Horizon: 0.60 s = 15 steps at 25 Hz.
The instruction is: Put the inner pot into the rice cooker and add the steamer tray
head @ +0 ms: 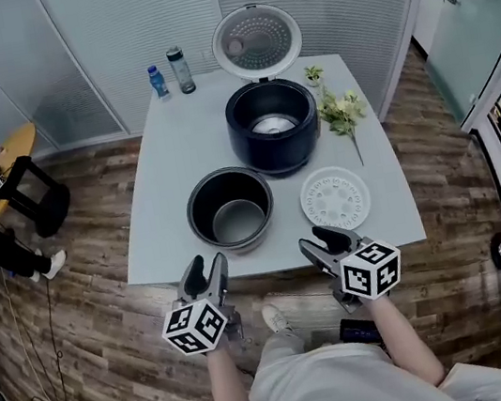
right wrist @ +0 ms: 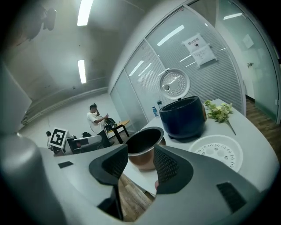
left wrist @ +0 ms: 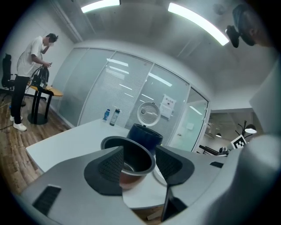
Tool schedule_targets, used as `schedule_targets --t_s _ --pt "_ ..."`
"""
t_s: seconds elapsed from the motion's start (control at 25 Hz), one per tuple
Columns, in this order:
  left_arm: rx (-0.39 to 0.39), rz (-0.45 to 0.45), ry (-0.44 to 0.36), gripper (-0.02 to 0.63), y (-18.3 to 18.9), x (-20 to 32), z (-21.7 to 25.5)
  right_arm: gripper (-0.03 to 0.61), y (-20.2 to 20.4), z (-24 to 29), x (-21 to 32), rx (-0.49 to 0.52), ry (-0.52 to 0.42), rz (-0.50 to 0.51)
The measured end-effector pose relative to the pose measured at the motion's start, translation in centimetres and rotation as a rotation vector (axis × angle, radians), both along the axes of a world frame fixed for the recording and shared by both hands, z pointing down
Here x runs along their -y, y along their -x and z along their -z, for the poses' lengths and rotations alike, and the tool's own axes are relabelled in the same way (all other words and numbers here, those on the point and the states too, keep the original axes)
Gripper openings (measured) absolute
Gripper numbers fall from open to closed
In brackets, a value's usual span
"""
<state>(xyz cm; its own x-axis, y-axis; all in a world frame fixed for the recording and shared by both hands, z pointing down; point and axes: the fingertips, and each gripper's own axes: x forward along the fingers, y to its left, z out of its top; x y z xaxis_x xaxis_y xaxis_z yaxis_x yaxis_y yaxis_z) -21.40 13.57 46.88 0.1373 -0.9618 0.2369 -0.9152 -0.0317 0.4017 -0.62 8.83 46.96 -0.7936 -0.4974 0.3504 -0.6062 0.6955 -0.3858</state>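
Observation:
The dark inner pot (head: 230, 210) stands near the table's front edge, with the open navy rice cooker (head: 273, 126) behind it and its lid raised. A white perforated steamer tray (head: 335, 198) lies flat to the pot's right. My left gripper (head: 204, 272) hovers just off the front edge below the pot, open and empty; the inner pot (left wrist: 131, 158) shows between its jaws. My right gripper (head: 320, 243) is open and empty below the tray; its view shows the inner pot (right wrist: 145, 147), the rice cooker (right wrist: 182, 116) and the steamer tray (right wrist: 217, 151).
Two bottles (head: 168, 73) stand at the table's (head: 168, 189) back left corner, and a green sprig (head: 340, 111) lies right of the cooker. A person (left wrist: 26, 79) stands by a small side table (head: 18, 148) to the left. Glass walls close the back.

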Motion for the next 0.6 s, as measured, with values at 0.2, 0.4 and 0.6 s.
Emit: schedule_targets --t_s 0.2,0.4,0.6 --pt "-0.021 0.009 0.048 0.225 4.0 4.5 -1.7 0.187 3.5 -1.5 4.5 -0.017 0.041 0.0" --pt "-0.019 -0.002 0.088 0.225 6.6 8.0 -3.3 0.187 5.6 -3.0 7.7 -0.04 0.07 -0.019" --pt "-0.008 -0.018 0.148 0.224 8.3 10.0 -5.4 0.187 7.1 -4.5 9.8 -0.076 0.1 -0.046"
